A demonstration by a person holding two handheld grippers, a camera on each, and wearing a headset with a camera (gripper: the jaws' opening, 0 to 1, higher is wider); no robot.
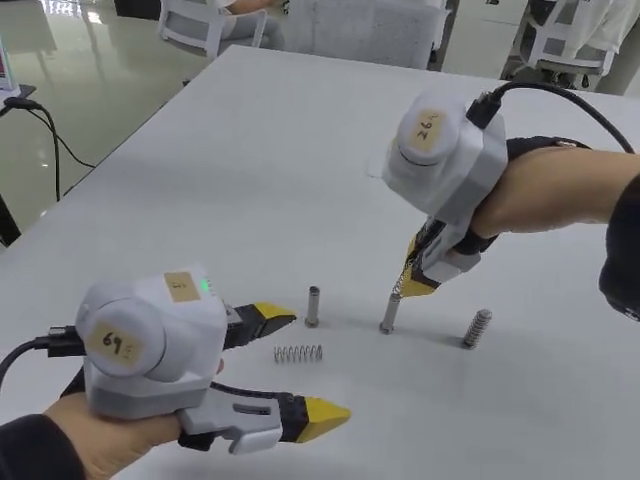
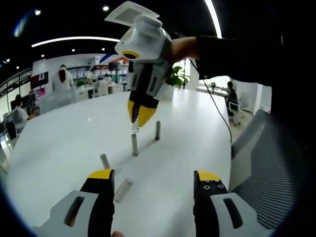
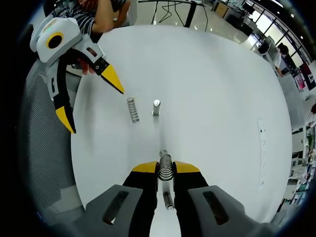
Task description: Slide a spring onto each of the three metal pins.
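Three metal pins stand on the white table (image 1: 250, 170). The left pin (image 1: 313, 305) (image 2: 104, 160) (image 3: 156, 107) is bare. My right gripper (image 1: 412, 283) (image 3: 166, 169) is shut on a spring (image 3: 166, 170) (image 2: 135, 127), held upright just over the top of the middle pin (image 1: 388, 312) (image 2: 134, 144). The right pin (image 1: 477, 328) (image 2: 157, 130) carries a spring. A loose spring (image 1: 298, 353) (image 2: 123, 190) (image 3: 132, 108) lies flat in front of the left pin. My left gripper (image 1: 300, 365) (image 2: 154, 175) stands open just short of it, holding nothing.
The table's left edge (image 1: 110, 160) drops to a shiny floor with a black cable (image 1: 50, 135). Chairs (image 1: 210, 25) and seated people are beyond the far end. A mesh chair back (image 2: 276, 163) stands close on my side.
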